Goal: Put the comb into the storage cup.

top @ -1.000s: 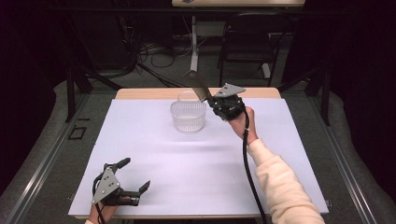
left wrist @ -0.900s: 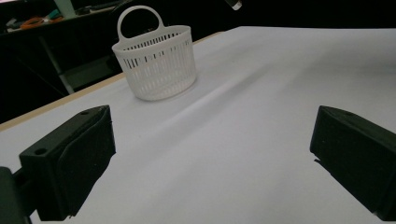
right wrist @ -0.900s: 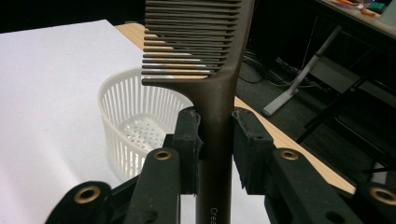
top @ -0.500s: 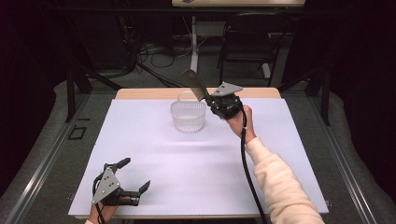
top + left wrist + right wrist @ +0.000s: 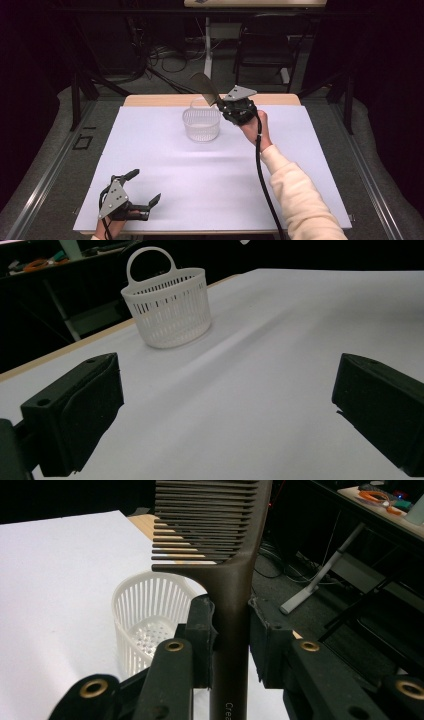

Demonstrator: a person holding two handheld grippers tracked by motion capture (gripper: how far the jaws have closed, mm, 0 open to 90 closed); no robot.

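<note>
Two grippers work here: the right gripper point(image 5: 232, 630) clamps its fingers on the brown comb point(image 5: 220, 540), held just beside and above the white basket point(image 5: 201, 124). To drop it cleanly, I would center the comb over the basket opening before releasing. The left gripper point(image 5: 142, 192), fingers spread and empty, rests on the bench point(image 5: 300, 175) well apart from the basket.

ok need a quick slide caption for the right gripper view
Right gripper clamps a dark comb above the white basket.
</note>
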